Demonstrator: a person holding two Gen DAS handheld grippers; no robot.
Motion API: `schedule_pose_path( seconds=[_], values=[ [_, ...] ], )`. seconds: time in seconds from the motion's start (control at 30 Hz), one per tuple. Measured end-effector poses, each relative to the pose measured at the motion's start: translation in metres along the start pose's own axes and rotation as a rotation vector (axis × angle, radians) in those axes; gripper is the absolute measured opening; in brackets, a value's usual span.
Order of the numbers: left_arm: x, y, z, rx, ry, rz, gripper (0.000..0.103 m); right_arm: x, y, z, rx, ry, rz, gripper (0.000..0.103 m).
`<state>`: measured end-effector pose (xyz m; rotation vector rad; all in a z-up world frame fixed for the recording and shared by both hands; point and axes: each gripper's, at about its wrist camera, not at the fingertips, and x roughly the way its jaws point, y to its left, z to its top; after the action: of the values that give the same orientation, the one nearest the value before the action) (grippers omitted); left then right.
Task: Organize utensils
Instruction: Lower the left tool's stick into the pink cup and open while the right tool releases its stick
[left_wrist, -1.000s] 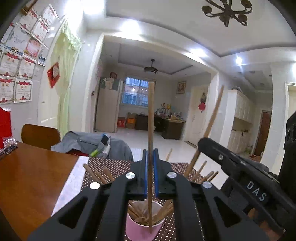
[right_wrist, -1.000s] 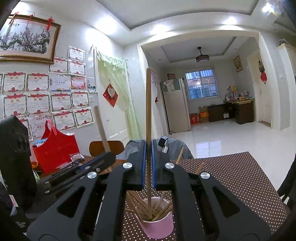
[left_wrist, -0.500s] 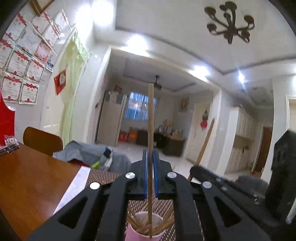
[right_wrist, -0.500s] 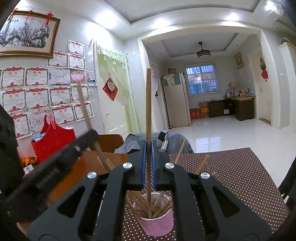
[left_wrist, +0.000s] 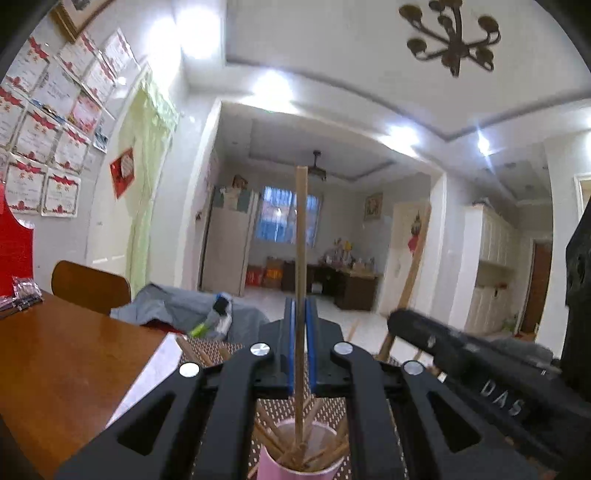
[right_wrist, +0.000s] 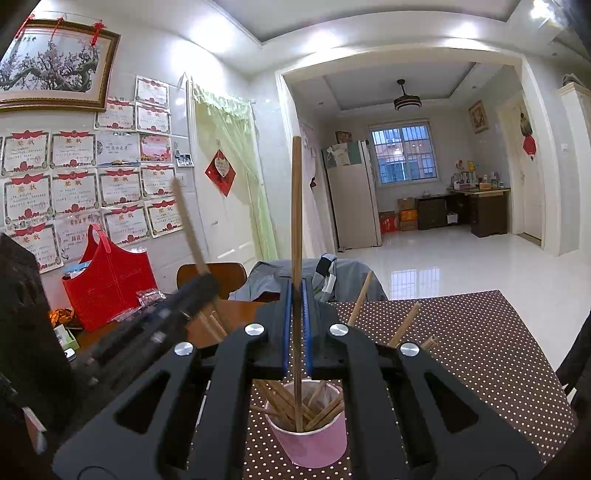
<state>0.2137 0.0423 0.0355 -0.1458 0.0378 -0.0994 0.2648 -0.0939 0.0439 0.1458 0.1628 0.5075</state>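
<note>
Both grippers are up over the pink cup (right_wrist: 309, 432), each clamped on one chopstick held upright.

Left gripper (left_wrist: 301, 354): blue pads pinched tight on a pale stick (left_wrist: 301, 258) – it runs straight up between the jaws, top end well above them, bottom end down inside the cup's mouth among the other sticks. Cup sits right under the jaws in that view, only the rim and part of the wall showing at the bottom edge.

Right gripper (right_wrist: 296, 328): same story, jaws clenched on a darker stick (right_wrist: 296, 221), vertical, lower tip down in the cup w/ the bundle (right_wrist: 317, 406) already leaning there. A few more sticks poke up behind the gripper on the right side – can't tell whether they're in the cup or another holder.

Cup stands on a brown dotted cloth (right_wrist: 480, 350) that covers part of a wooden table (left_wrist: 66, 369). The two grippers are close beside each other: the right one's black body w/ "DAS" lettering cuts across the left cam's right side, and the left one shows blurred at the left of the right cam, its stick tilted.

Around: red bag (right_wrist: 107, 277) on the table by the wall, wood chair (left_wrist: 90, 286) behind, grey jacket (right_wrist: 314, 273) draped over something at the table's far edge, certificates (right_wrist: 74, 184) on the wall.
</note>
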Motion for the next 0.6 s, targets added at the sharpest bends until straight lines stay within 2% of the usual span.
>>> schedule_pose_path(
  seconds=[0.07, 0.1, 0.17, 0.37, 0.6],
  values=[
    [0.002, -0.001, -0.002, 0.000, 0.029, -0.011, 0.007, 0.000, -0.001, -0.001, 0.002, 0.005, -0.001, 0.006],
    [0.003, -0.002, -0.002, 0.006, 0.038, -0.007, 0.011, 0.001, -0.001, -0.001, 0.002, 0.008, -0.002, 0.006],
    [0.004, -0.002, -0.001, 0.012, 0.052, 0.007, 0.027, 0.003, -0.002, -0.001, 0.003, 0.015, -0.002, 0.006],
    [0.003, 0.006, 0.004, -0.040, 0.089, -0.002, 0.032, 0.004, -0.003, 0.000, 0.006, 0.023, 0.000, 0.006],
    [-0.002, 0.008, 0.014, -0.040, 0.105, -0.006, 0.045, 0.009, -0.005, -0.003, 0.011, 0.053, 0.007, 0.006]
  ],
)
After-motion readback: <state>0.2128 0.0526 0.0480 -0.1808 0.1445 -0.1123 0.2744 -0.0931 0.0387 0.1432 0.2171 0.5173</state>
